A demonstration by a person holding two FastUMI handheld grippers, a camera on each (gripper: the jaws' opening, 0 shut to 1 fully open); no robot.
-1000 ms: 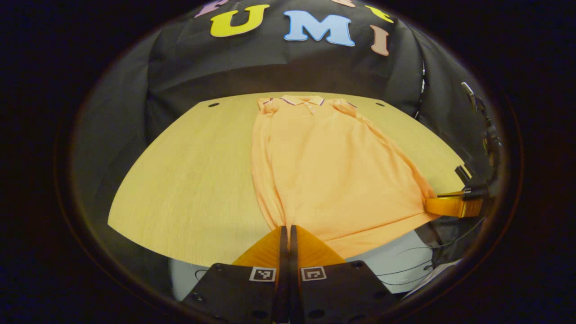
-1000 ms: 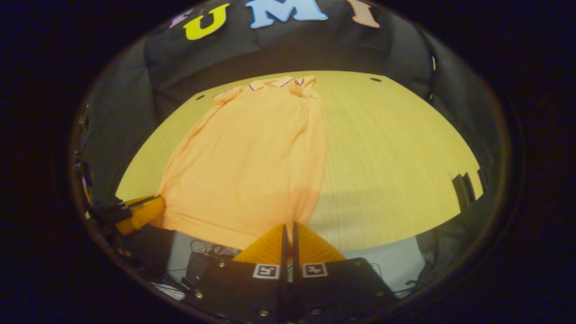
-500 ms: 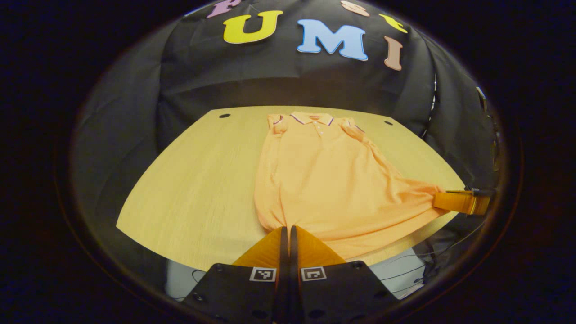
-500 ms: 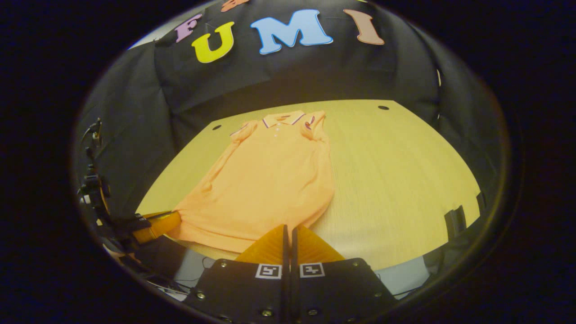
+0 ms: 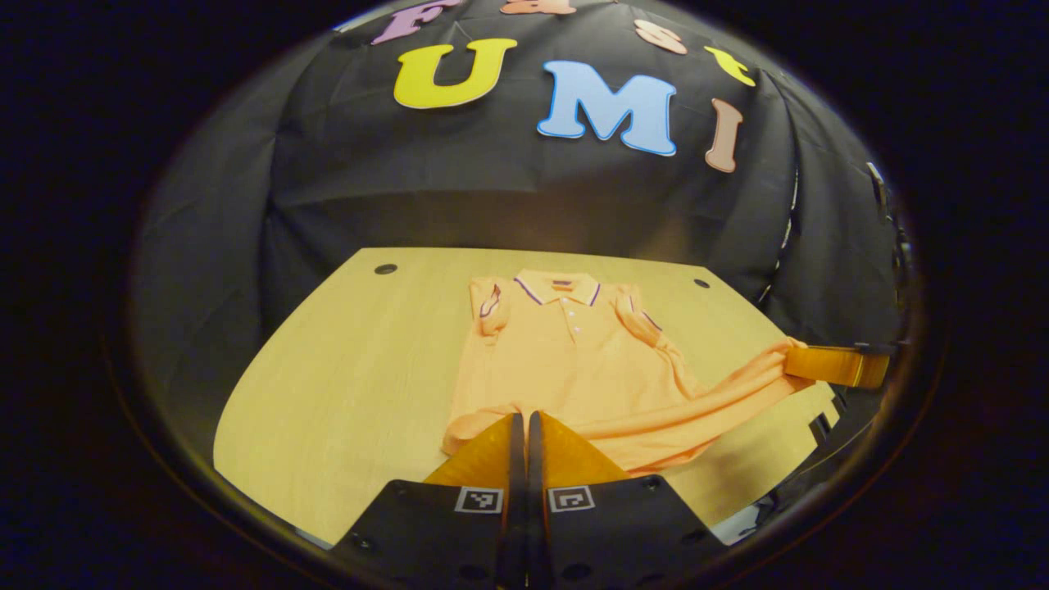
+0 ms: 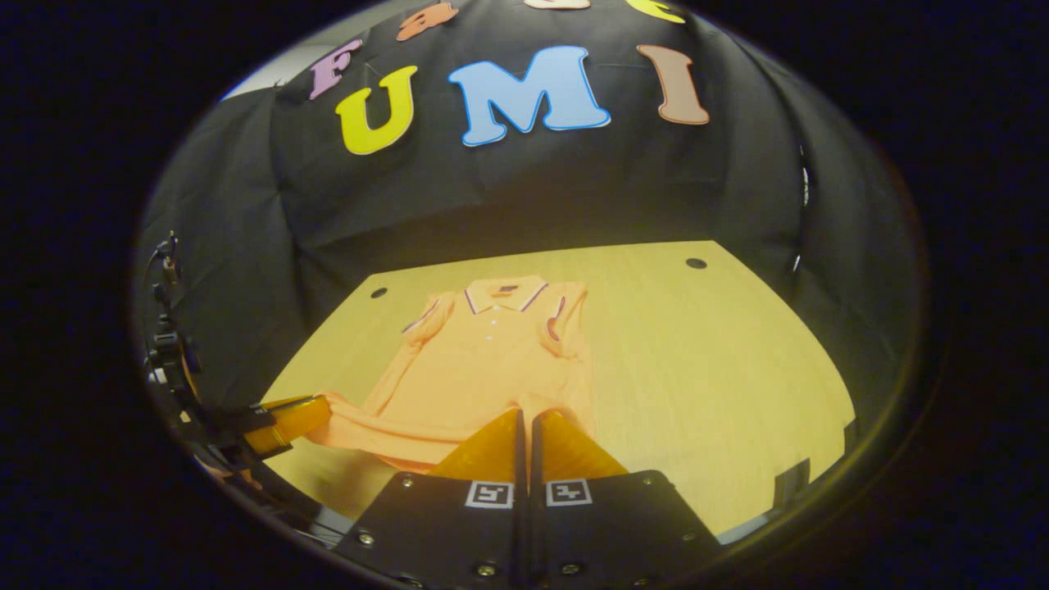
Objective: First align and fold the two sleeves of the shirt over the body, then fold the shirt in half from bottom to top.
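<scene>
An orange polo shirt (image 5: 574, 352) lies on the wooden table (image 5: 344, 369), collar at the far end, both sleeves folded in over the body. My left gripper (image 5: 520, 418) is shut on the shirt's bottom hem at its left corner. In the same view my right gripper (image 5: 836, 365) holds the other hem corner, and the hem hangs as a raised band between them. In the right gripper view the shirt (image 6: 492, 352) runs away toward the collar, my right gripper (image 6: 524, 414) is shut on the hem, and the left gripper (image 6: 287, 418) pinches the far corner.
The table (image 6: 705, 352) has small round holes near its far corners (image 5: 385, 269) (image 6: 696, 263). Black cloth walls stand close behind and beside it. Bare tabletop lies on either side of the shirt.
Both grippers have moved forward toward the collar with the hem held and lifted. The shirt's flat part on the table has grown shorter and the lower part now rises off the wood.
</scene>
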